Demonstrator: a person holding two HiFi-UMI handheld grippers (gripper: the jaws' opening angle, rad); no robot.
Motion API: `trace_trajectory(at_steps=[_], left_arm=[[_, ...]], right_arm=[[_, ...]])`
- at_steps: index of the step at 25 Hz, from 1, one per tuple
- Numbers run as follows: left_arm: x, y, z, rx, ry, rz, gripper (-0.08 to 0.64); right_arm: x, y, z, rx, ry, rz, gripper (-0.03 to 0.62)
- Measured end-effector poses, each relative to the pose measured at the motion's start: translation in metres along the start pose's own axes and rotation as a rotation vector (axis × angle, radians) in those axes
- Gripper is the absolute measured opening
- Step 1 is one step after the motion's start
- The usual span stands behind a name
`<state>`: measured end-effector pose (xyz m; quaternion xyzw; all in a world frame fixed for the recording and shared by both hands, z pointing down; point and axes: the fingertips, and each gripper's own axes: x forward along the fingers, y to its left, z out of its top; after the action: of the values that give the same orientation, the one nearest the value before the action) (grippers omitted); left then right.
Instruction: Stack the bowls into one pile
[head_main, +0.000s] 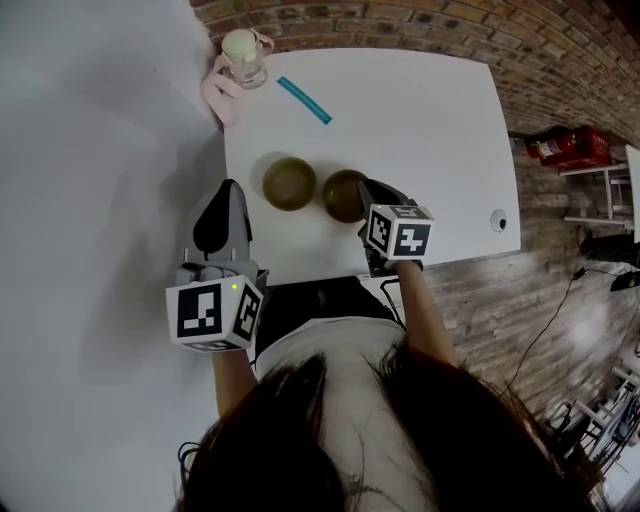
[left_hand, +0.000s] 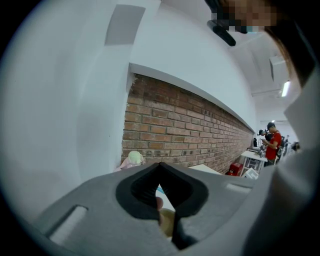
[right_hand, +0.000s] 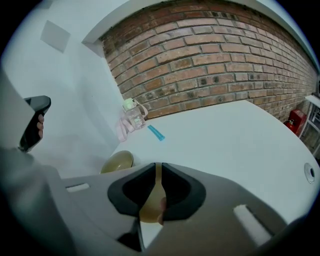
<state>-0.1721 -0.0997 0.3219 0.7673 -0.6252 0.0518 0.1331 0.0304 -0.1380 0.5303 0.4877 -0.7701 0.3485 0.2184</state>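
Overhead, the right tool (head_main: 368, 190) is clamped on the rim of one brown bowl (head_main: 343, 197), with the thin rim standing between its jaws. Just left of that tool a second bowl (head_main: 289, 183) sits on the white counter (head_main: 430, 130), just beside the first. The left tool (head_main: 230, 186), jaws together and empty, hangs just left of the second bowl at the counter's edge.

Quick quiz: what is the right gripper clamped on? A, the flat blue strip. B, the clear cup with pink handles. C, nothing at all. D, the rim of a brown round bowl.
D: in the right gripper view, the right gripper has its jaws closed on the thin rim of the right-hand brown round bowl, which sits on the white table.
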Motion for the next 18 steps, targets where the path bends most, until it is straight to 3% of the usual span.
trace_trajectory(at_steps=[18], left_arm=[[0.014,-0.034,-0.015,0.010,0.058,-0.068,0.000]], right_arm=[[-0.011,-0.031,-0.035,0.063,0.059,-0.041,0.061]])
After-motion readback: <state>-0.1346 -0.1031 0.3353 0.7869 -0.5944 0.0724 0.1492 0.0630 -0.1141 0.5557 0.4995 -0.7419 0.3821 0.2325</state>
